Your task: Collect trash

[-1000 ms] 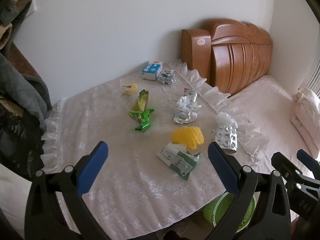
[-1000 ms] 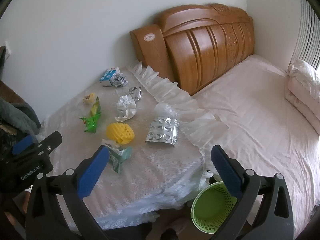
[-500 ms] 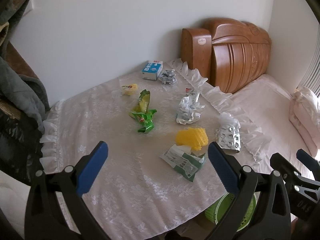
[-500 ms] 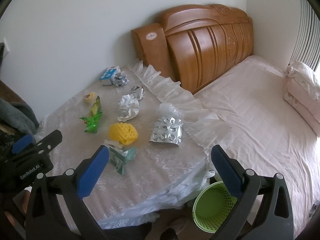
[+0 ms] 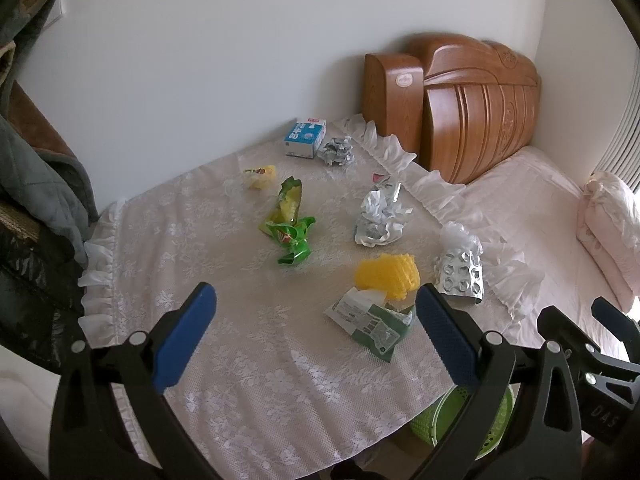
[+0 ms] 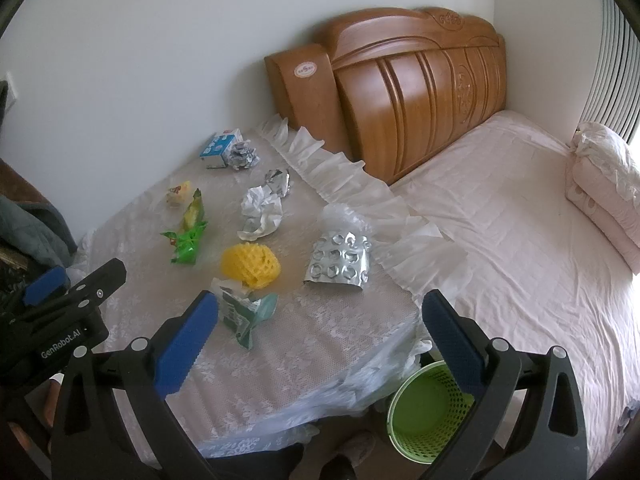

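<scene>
**Trash spread across the lace cloth**

Both my grippers, left gripper (image 5: 316, 326) and right gripper (image 6: 320, 328), hover spread wide, holding nothing. Left to right on the table (image 5: 224, 360): yellow wrapper (image 5: 260, 176), crumpled green packet (image 5: 292, 236), blue-white carton (image 5: 305, 138) at the back, silver foil (image 5: 380, 216), yellow foam net (image 5: 388, 272), blister pack (image 5: 460, 272). My left gripper's body reads "GenRobot.AI". Green basket (image 6: 428, 412) sits below the table's edge.

Lace tablecloth (image 5: 248, 360) white w/ floral pattern; bin (image 6: 424, 408) lime green; foam net (image 6: 250, 264) yellow.
</scene>
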Demonstrator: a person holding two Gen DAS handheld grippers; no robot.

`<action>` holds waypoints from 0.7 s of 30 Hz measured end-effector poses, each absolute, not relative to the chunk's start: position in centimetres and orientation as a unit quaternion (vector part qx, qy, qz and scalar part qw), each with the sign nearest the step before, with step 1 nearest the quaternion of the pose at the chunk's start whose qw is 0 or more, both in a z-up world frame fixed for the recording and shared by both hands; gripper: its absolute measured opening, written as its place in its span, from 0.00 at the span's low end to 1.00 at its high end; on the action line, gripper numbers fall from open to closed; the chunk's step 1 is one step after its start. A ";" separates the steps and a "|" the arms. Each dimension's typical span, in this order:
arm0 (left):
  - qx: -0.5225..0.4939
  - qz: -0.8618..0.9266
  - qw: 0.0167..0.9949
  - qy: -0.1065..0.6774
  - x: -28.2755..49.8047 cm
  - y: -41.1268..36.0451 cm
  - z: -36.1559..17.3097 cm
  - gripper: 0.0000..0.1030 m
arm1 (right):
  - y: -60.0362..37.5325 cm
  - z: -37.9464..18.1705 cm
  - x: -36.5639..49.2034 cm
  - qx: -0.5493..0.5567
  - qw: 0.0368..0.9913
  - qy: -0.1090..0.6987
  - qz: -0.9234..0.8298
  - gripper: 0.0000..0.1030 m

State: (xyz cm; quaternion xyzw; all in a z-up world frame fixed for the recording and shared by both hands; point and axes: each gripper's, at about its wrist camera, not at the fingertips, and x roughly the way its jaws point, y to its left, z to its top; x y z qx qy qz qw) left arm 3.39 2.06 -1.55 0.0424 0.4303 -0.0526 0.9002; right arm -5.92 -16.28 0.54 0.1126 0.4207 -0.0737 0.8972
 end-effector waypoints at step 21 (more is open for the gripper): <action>0.073 -0.051 0.878 0.471 2.9 4.3 -6.5 0.93 | -17.2 -5.5 -5.7 0.129 0.872 0.467 -0.072 0.98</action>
